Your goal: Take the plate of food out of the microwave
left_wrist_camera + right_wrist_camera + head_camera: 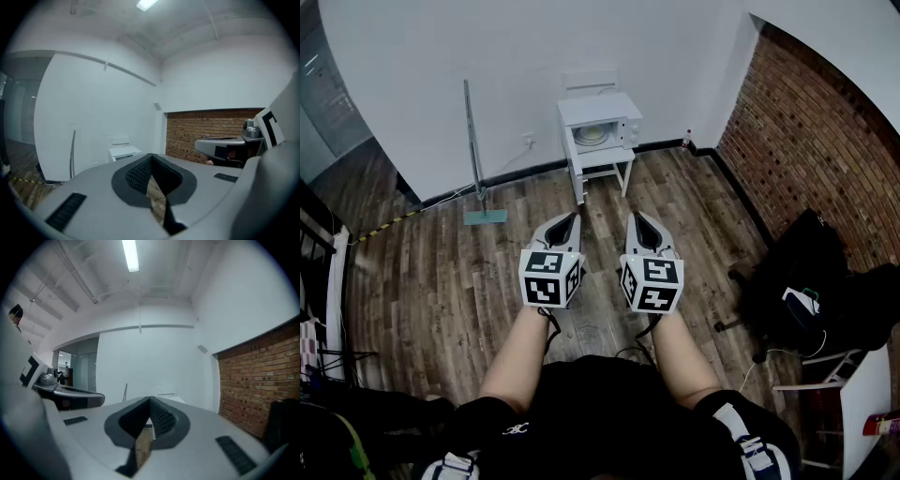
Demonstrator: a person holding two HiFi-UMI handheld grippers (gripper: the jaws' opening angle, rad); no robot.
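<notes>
A white microwave (600,125) stands on a small white table (605,169) against the far wall, and a pale plate (591,135) shows in its front. I hold both grippers side by side over the wooden floor, far short of the microwave and pointing toward it. The left gripper (573,217) has its jaws together with nothing between them. So does the right gripper (634,217). In the left gripper view the microwave (123,152) is small beyond the closed tips of the left gripper (151,155). In the right gripper view, the right gripper (150,400) hides most of it.
A long-handled floor squeegee (474,141) leans on the wall left of the microwave. A brick wall (825,141) runs along the right side. A black chair with a bag (802,281) and a white table corner (862,398) stand at the right. Yellow-black tape (384,225) crosses the floor at left.
</notes>
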